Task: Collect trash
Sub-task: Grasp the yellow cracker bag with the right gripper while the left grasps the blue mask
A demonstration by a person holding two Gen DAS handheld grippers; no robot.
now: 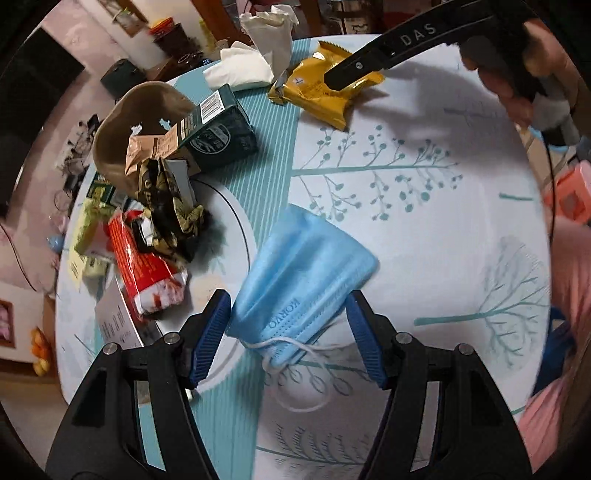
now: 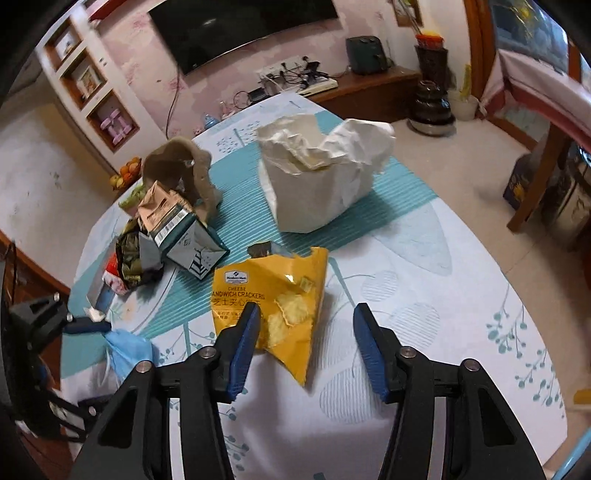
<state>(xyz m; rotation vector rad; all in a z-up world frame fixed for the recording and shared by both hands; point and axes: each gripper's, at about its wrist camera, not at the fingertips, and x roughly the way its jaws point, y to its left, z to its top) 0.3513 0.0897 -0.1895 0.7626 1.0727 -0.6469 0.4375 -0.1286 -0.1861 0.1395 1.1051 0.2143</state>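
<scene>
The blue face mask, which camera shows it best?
The left wrist view: the blue face mask lies whole between the open left hand-held gripper fingers, ear loops visible. The right wrist view catches only a blue corner at the left edge.

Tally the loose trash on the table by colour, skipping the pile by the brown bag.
Blue: 1, pleated blue fabric face mask
Yellow: 1, torn yellow foil cracker wrapper
White: 2, crumpled white tissue and folded white paper napkin
Total: 4
</scene>
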